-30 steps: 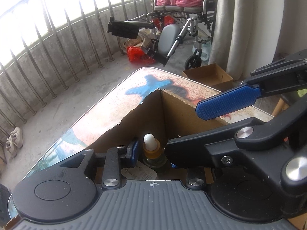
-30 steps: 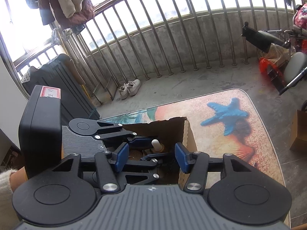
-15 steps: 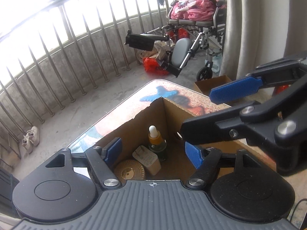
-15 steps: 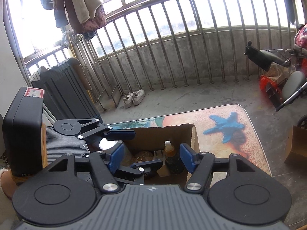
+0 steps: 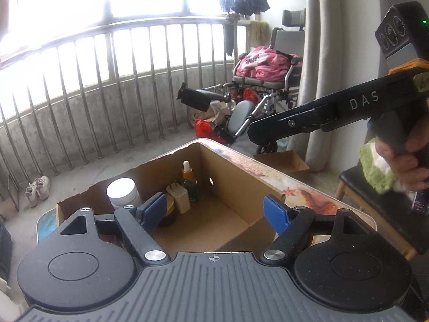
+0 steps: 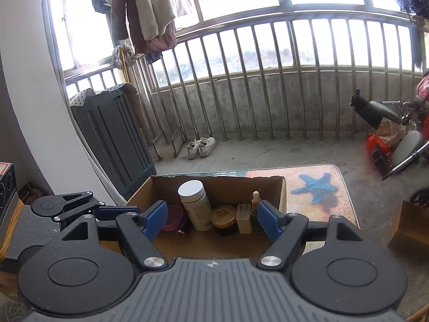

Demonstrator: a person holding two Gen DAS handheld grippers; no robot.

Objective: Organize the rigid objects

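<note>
Left wrist view: my left gripper (image 5: 215, 213), empty, jaws opening, hovers over the torn brown cardboard box (image 5: 230, 171) at centre; I'd clear its walls. Right wrist view: right gripper (image 6: 210, 218) likewise opening, empty; white-capped plastic bottle (image 6: 195, 204) stands mid-frame inside.

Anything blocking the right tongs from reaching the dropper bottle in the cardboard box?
Nothing visible. The right tongs, opening and empty, face the open-topped cardboard box; the dropper bottle stands at its right wall, with a white plug close beside it.
</note>
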